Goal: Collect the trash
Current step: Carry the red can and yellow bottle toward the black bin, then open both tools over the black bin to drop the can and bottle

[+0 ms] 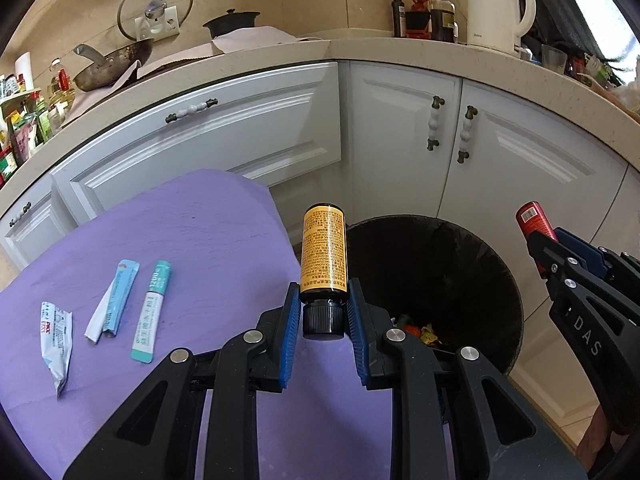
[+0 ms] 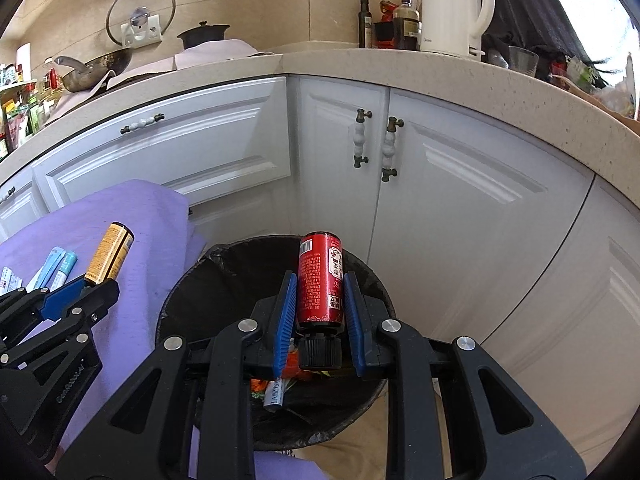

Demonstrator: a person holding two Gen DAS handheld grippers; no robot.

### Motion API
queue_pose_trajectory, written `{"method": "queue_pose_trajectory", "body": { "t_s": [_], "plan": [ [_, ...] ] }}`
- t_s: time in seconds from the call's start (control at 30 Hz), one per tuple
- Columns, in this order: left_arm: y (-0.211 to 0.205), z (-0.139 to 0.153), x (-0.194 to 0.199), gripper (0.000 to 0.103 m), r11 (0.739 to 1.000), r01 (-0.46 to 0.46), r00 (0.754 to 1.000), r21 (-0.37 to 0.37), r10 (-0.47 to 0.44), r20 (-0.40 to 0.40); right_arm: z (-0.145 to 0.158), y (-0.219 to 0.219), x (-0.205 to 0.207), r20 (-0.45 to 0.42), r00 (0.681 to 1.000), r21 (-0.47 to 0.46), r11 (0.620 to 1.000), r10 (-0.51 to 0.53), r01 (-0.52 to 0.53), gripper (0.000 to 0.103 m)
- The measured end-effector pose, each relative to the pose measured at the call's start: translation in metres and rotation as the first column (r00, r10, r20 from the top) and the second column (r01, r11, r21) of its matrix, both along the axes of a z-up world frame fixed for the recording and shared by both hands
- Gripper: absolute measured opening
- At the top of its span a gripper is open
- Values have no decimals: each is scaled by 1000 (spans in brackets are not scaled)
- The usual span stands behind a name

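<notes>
Right wrist view: both tools loaded with bottles, converging on the bin.

Right tool [image 2: 319,300] is clamped on a red-labelled bottle [image 2: 321,278], cap toward the palm, held directly over the black-lined trash bin [image 2: 192,280], judged ready for release. Left tool [image 1: 323,308] grips a yellow-labelled bottle [image 1: 324,254] the same way, positioned above the near edge of the purple-covered worktop [image 1: 200,232], with the bin just to its right; it needs to carry further across. Three sachets [image 1: 120,300] lie on the worktop to the left tool's left, uncollected. Wrappers already sit in the bin's bottom.
</notes>
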State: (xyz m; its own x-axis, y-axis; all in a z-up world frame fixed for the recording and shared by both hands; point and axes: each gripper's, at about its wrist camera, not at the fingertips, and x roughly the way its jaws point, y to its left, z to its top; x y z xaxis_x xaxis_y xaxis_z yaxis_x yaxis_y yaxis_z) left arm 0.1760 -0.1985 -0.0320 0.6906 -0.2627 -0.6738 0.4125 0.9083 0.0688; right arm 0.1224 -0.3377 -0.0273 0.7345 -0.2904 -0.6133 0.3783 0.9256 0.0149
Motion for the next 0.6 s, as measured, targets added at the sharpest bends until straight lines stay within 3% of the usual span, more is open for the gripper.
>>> {"method": "queue_pose_trajectory", "body": {
  "t_s": [0.23, 0.33, 0.47, 0.6],
  "plan": [
    [-11, -5, 6, 25, 1000, 8, 1000, 3, -8, -10, -8, -10, 6, -5, 1000, 15, 1000, -23, 23, 24],
    [-13, -8, 7, 25, 1000, 7, 1000, 6, -6, -19, -10, -14, 7, -4, 999, 26, 999, -33, 33, 34],
    [-12, -9, 8, 42, 1000, 2, 1000, 2, -2, -29, -9, -14, 5, 1, 999, 19, 999, -41, 41, 38],
    [-10, -6, 7, 44, 1000, -2, 1000, -5, 2, -28, -6, -12, 3, 7, 999, 18, 999, -40, 40, 38]
  ]
}}
